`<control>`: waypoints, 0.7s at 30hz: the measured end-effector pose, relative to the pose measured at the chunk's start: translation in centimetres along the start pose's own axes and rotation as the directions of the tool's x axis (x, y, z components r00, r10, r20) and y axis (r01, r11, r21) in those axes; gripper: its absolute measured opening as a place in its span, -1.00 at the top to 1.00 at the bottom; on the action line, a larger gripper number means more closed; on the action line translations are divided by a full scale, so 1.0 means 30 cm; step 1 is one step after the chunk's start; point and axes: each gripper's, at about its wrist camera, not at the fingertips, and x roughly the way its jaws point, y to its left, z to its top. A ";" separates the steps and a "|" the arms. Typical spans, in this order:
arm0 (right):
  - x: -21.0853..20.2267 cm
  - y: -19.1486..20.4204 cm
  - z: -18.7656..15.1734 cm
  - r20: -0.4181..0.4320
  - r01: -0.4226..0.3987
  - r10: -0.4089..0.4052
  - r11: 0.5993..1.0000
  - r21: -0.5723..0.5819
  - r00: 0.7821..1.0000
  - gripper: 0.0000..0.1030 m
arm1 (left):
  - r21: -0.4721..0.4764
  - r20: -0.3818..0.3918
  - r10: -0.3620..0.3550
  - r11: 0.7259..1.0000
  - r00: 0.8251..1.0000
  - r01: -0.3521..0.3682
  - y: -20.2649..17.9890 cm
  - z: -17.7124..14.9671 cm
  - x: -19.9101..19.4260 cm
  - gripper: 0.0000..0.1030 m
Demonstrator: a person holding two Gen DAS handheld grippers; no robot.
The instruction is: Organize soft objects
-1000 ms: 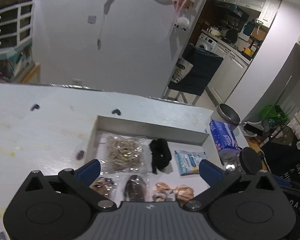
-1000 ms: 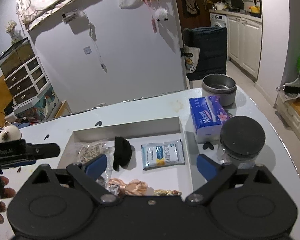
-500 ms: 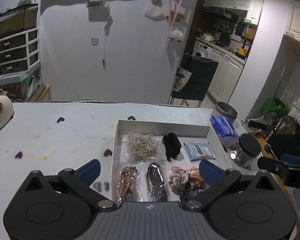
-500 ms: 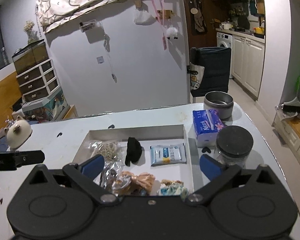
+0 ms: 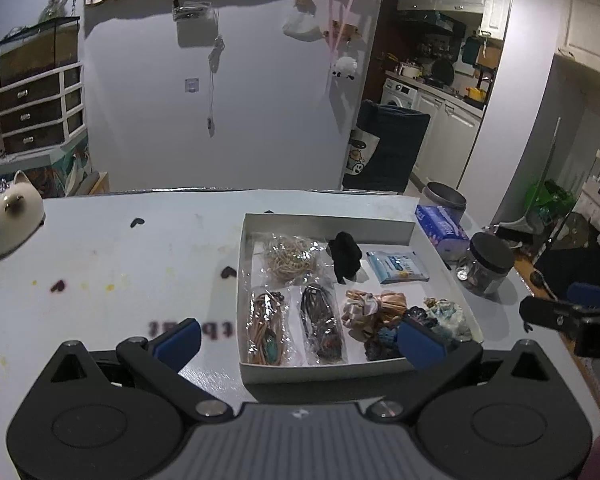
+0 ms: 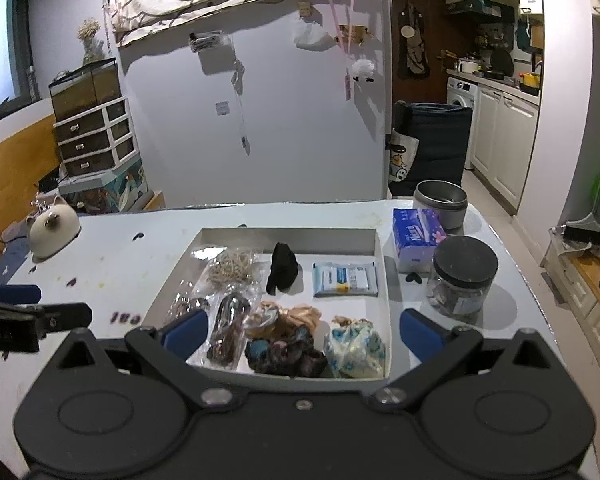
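Both hand-held grippers hang wide apart and empty, just before the white cardboard box (image 6: 292, 236).
Next, I think, right hand-held gripper (image 6: 302, 330) or left hand-held gripper (image 5: 300, 338) reaches forward for one soft scrunchie.

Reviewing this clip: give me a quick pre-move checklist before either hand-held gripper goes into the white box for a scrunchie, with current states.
1. Left hand-held gripper open, empty: ok.
2. Right hand-held gripper open, empty: ok.
3. White box flat on the table: ok.
4. Peach scrunchie, dark scrunchie and blue-patterned scrunchie uncovered: ok.
5. Scrunchies apart from one another: not ok, peach and dark touch.
6. Jar outside the box, off the approach: ok.
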 end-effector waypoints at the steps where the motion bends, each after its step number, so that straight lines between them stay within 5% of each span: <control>1: -0.005 0.001 -0.004 -0.001 0.001 -0.001 1.000 -0.001 1.000 -1.00 | -0.001 0.000 0.000 1.000 1.000 0.000 0.000 -0.005 -0.003 -1.00; 21: -0.053 0.005 -0.059 0.003 0.040 -0.040 0.999 0.000 0.999 -1.00 | 0.018 -0.035 0.004 1.000 0.999 -0.003 -0.016 -0.035 -0.015 -1.00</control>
